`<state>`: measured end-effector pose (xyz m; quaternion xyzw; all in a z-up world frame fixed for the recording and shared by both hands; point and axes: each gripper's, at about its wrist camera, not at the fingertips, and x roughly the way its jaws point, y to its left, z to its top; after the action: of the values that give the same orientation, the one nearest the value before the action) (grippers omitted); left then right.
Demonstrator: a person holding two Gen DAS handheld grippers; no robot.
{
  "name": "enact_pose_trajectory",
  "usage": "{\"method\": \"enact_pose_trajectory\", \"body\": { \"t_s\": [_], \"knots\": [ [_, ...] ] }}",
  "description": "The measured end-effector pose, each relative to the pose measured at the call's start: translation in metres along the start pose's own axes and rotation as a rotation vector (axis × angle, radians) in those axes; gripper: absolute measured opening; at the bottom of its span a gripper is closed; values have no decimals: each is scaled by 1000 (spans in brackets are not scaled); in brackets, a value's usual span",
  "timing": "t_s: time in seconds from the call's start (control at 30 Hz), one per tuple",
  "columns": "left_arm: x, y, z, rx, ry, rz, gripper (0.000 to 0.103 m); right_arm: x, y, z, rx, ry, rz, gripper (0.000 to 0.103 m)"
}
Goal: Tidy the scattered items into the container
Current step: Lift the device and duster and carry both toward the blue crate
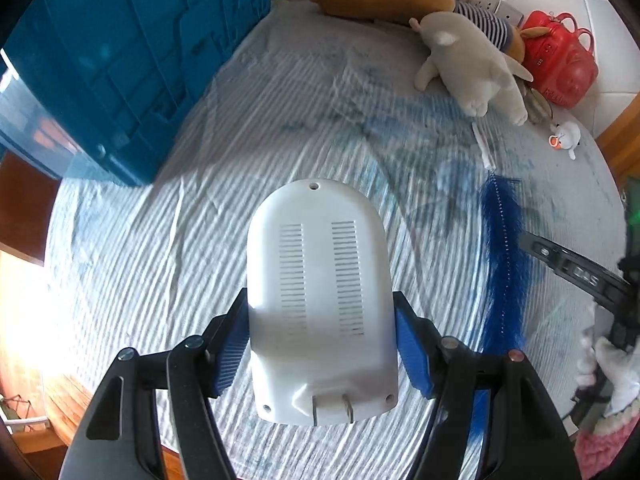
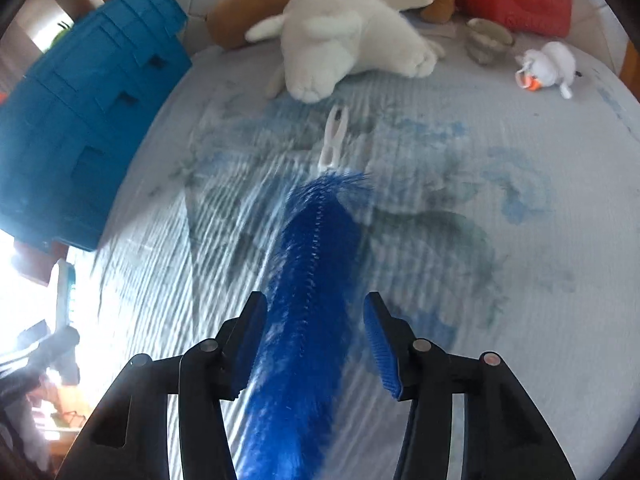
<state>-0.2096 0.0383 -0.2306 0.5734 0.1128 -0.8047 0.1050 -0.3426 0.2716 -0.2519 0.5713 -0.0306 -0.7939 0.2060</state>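
Brush lengthwise between right tongs, seemingly loose

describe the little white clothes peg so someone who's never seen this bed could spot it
Start at the big white plush rabbit lying near the far edge of the pale bedsheet. Just in front of its head lies the clothes peg, by the tip of the blue bristle brush. It is small, hard white plastic, not fluffy.
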Motion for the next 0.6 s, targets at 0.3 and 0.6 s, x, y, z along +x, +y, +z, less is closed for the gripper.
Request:
{"method": "enact_pose_trajectory", "body": {
  "t_s": [0.3, 0.6],
  "knots": [
    [26, 7, -1, -44, 42, -13, 66, 41, 6, 14, -65, 74, -58, 18],
    [32, 10, 1, -58, 51, -38, 66, 49, 20, 14, -137, 97, -19, 72]
  ]
}}
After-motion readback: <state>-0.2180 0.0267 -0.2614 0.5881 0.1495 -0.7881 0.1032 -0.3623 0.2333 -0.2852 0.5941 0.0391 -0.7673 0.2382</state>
